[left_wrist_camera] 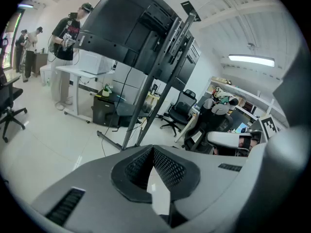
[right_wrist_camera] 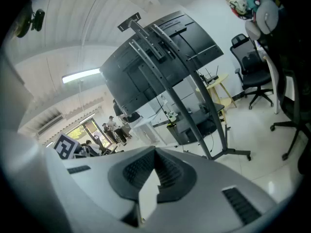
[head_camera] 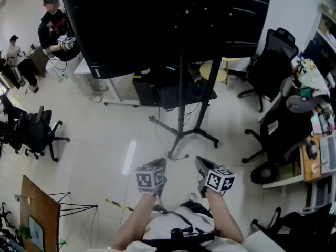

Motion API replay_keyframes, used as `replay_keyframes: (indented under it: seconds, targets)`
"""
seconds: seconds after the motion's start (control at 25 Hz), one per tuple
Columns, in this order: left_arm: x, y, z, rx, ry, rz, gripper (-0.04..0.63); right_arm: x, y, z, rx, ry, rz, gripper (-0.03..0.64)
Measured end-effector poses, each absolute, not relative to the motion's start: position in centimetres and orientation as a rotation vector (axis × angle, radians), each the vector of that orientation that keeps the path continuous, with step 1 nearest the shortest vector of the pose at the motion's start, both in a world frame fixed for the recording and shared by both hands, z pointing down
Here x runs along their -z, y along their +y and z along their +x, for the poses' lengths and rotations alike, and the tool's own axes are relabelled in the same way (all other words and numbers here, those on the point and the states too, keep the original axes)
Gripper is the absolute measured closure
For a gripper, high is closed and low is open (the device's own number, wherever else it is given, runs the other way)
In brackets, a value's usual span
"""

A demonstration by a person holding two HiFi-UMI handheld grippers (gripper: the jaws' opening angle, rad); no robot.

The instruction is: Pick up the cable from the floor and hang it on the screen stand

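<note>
Head view: left tongs and right tongs hung above the floor. A thin cable lay against the foot of the screen stand.

Left gripper view: tongs pressed together, empty.

Right gripper view: the same.

Lifted carelessly, the cable could snag under that foot.

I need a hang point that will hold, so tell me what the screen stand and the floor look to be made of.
Screen stand: probably metal with an even matt black coat, judging by its slim straight poles and flat splayed feet.
Floor: likely polished tile or stone, pale and glossy. It mirrors a light as a bright streak.
</note>
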State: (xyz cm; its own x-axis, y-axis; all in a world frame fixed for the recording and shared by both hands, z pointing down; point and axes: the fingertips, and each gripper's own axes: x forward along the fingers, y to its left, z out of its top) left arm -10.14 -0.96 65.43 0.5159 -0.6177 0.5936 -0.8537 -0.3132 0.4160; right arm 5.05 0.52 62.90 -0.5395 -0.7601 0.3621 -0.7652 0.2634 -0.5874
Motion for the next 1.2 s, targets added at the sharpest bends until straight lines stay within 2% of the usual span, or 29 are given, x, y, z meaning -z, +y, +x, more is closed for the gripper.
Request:
replay_keyframes:
  seconds: [0.44, 0.68, 0.8, 1.2]
  targets:
    - [-65.9, -1.9, -6.8, -0.420, -1.289, 2.021, 0.586, -63.6, -1.0, 9.2, -1.127, -2.519, 1.423, 0.606]
    - [-66.4, -4.3, -6.9, -0.406, -1.342, 2.000, 0.586, -64.1, -2.6, 9.0, -1.127, -2.538, 1.339, 0.606]
    - [-67.1, -7.3, -7.3, -0.394, -1.357, 1.992, 0.486, -64.1, -4.6, 8.1, -1.125, -2.553, 1.306, 0.606]
    - [-69.6, -22.2, -9.4, -0.414, -1.363, 2.032, 0.486, -65.4, -16.4, 4.8, -1.124, -2.528, 1.310, 0.606]
